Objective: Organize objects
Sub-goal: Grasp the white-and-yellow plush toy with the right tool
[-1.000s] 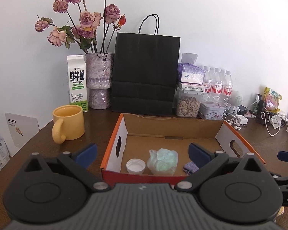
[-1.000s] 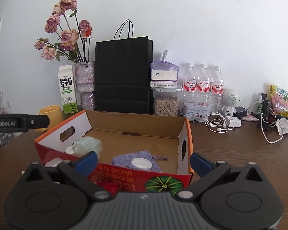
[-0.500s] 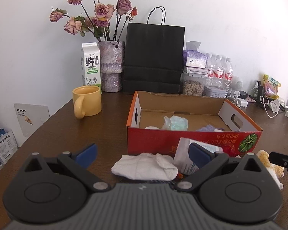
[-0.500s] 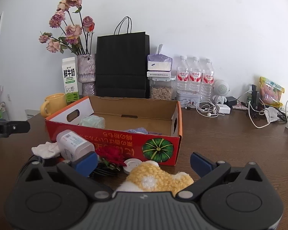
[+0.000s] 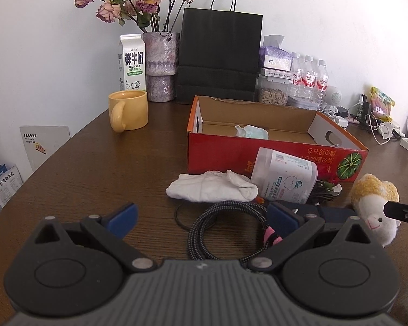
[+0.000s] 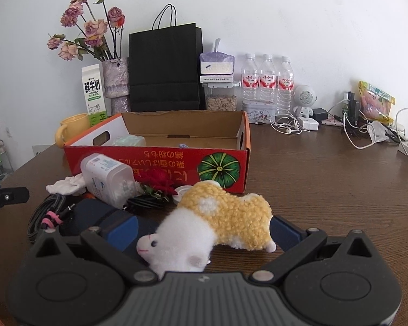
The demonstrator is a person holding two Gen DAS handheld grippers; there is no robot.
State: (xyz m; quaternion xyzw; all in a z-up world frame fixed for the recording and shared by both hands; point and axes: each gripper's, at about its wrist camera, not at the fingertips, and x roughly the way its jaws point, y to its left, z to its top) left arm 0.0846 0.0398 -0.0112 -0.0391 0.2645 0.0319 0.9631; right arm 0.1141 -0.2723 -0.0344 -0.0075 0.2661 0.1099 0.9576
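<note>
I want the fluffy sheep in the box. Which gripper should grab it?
The right gripper: its open fingers already sit on either side of the plush sheep. The left gripper faces the braided cable.

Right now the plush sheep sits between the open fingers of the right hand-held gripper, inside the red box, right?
Not inside. The right wrist view shows the plush sheep on the table in front of the red box, between the open right hand-held gripper fingers.

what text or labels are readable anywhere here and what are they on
"鲜牛奶" and "FRESH MILK": white milk carton beside the vase.
Upside-down yellow characters: front of the red cardboard box, not reliably readable.
Labels on the white plastic jar, three clear water bottles and leaflets: too small.
</note>
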